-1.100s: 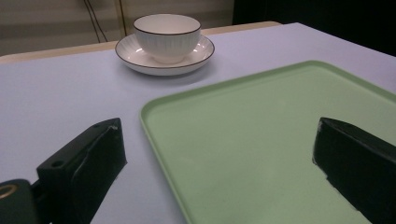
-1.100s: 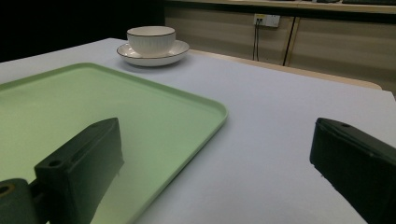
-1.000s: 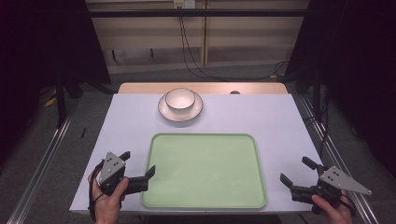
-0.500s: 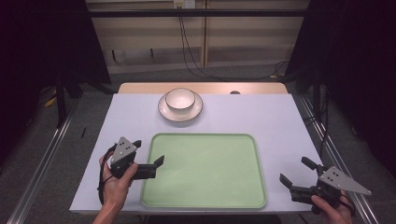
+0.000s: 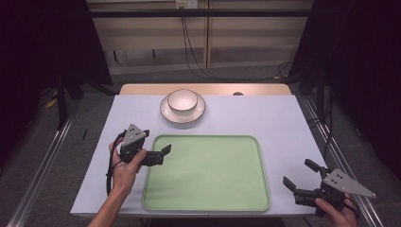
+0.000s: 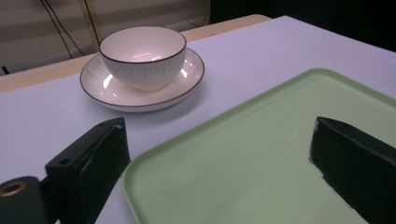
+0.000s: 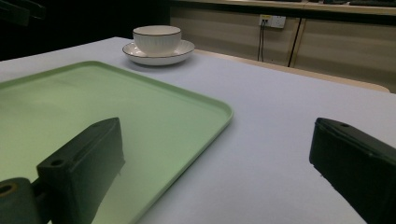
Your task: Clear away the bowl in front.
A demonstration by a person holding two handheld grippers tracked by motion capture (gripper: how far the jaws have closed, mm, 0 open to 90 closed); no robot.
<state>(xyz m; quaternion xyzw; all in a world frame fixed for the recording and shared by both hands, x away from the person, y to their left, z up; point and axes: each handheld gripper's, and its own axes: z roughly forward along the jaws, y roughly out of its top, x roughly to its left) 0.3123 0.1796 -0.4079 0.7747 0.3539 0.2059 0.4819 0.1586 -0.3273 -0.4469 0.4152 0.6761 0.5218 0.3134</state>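
Note:
A white bowl point(image 5: 182, 100) with a dark rim stands on a white saucer point(image 5: 165, 112) at the table's far middle. In front of it lies an empty pale green tray point(image 5: 213, 179). My left gripper point(image 5: 161, 155) is open over the tray's left edge near its far-left corner, with nothing between its jaws. In the left gripper view the bowl point(image 6: 142, 56) and saucer point(image 6: 107, 91) are ahead, and the tray point(image 6: 261, 154) lies under the open gripper point(image 6: 217, 135). My right gripper point(image 5: 299, 173) is open off the tray's near-right corner; its view shows the tray point(image 7: 93, 102) and the distant bowl point(image 7: 156, 37).
A pale lilac sheet covers the table point(image 5: 283, 123), with a wooden strip point(image 5: 142, 89) showing along the far edge. Metal rails point(image 5: 42, 156) run along both sides on the floor. Cables point(image 5: 191, 42) hang against the back wall.
My left gripper has moved away from the near edge and to the right, up to the tray's left edge. The right gripper has stayed where it was.

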